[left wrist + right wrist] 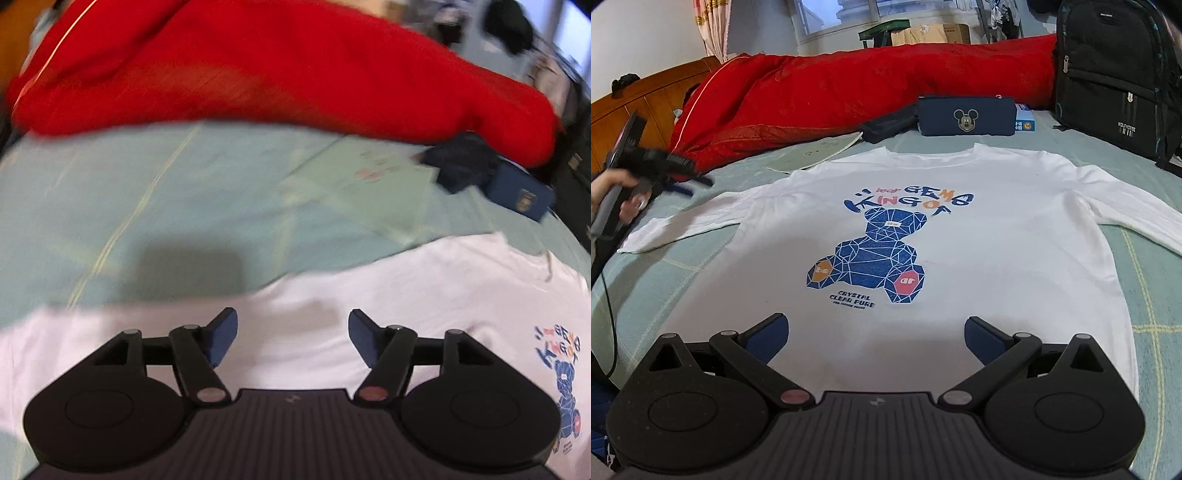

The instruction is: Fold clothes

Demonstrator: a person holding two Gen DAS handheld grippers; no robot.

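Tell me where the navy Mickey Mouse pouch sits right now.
In the right wrist view the navy Mickey Mouse pouch lies on the bed beyond the white shirt collar, in front of the red quilt, left of the black backpack.

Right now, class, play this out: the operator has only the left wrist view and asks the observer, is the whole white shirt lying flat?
Observer: Yes. The white shirt lies flat, print up, both sleeves spread out.
Operator: Where is the right gripper?
Observer: The right gripper is open over the shirt's lower part, holding nothing.
Operator: Anything else nearby that I can't see?
Observer: A black backpack stands upright at the end of the red quilt.
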